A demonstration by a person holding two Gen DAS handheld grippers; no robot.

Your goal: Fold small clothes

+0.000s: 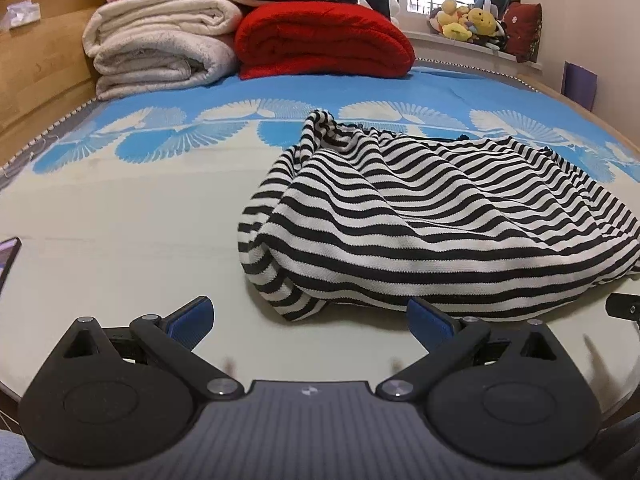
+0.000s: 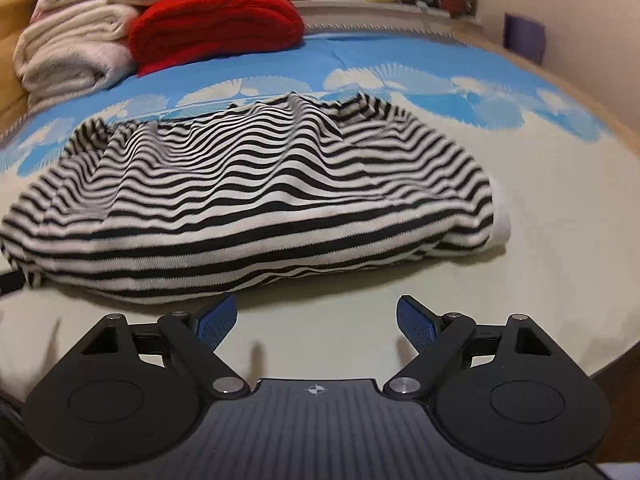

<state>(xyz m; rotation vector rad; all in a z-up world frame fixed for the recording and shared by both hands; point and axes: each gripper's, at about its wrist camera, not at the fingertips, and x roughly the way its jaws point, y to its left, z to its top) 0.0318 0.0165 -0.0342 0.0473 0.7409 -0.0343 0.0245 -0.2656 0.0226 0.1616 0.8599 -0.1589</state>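
Striped garment [image 1: 432, 220] lies crumpled on bed sheet [image 1: 120, 248], just ahead of both tools. Left gripper [image 1: 310, 320] and right gripper [image 2: 316, 320] wide apart, holding nothing. Risk: pinching bunched double layer or sheet underneath, spoiling fold.

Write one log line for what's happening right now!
left gripper: open, empty | right gripper: open, empty | striped garment: crumpled on bed, unfolded
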